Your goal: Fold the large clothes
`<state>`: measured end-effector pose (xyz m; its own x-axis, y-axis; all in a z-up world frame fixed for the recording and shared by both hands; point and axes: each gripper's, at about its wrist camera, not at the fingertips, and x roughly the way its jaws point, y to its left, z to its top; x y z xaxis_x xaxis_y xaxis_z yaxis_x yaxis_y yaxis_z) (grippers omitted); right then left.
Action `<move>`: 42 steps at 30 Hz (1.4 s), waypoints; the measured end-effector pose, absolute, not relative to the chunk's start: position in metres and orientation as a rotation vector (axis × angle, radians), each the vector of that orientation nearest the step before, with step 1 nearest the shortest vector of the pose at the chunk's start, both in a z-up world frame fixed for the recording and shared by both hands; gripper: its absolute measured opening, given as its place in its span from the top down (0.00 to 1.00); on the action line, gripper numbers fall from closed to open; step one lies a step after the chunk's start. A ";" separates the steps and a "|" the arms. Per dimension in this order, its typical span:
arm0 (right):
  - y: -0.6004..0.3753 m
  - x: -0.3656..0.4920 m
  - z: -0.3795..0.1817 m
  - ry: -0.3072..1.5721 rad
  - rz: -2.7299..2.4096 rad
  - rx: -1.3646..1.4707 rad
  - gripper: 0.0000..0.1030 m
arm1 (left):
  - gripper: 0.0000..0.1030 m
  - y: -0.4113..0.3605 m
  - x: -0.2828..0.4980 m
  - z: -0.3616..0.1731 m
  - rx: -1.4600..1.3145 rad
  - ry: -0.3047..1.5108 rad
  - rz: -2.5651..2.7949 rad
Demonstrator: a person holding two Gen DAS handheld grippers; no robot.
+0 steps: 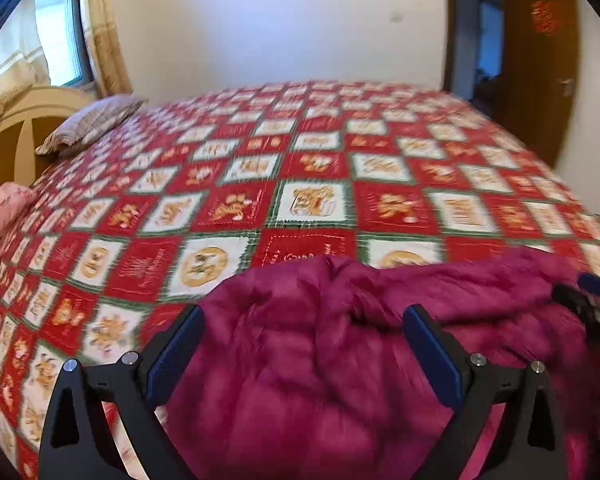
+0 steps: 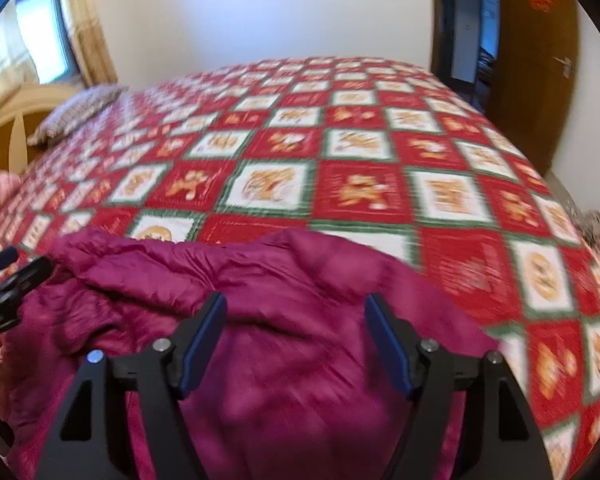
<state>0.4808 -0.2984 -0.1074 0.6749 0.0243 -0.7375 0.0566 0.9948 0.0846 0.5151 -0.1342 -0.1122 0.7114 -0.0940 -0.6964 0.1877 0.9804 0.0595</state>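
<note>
Magenta puffy jacket (image 1: 340, 340) lies bunched at the bed's (image 1: 300, 168) near edge. Both the left gripper (image 1: 304, 344) and right gripper (image 2: 296, 340) hover above it, jaws open and empty. It looks light, soft and slippery; grab a hem or seam.

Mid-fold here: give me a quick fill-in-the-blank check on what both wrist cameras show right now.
1. The garment bunched at the near edge of the bed is ____ in colour.
2. The jaws of the left gripper stand ____.
3. The quilt has red and ____ squares.
4. The right gripper holds ____ between its pads.

Missing words: magenta; open; white; nothing
</note>
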 end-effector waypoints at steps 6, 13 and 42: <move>-0.325 0.386 -0.091 0.836 -0.036 0.151 0.19 | 0.03 -0.078 0.400 -0.098 0.205 0.715 -0.198; -0.335 0.263 -0.110 0.910 -0.031 0.189 0.19 | 0.03 0.008 0.283 -0.135 0.192 0.797 -0.180; -0.299 0.062 -0.152 0.914 0.052 0.239 0.83 | 0.87 0.043 0.140 -0.181 0.125 0.867 -0.359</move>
<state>0.0620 -0.2991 -0.1518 0.6115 0.1458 -0.7777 0.0572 0.9722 0.2271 0.1404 0.0427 -0.1808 0.5915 -0.2573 -0.7642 0.3577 0.9331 -0.0372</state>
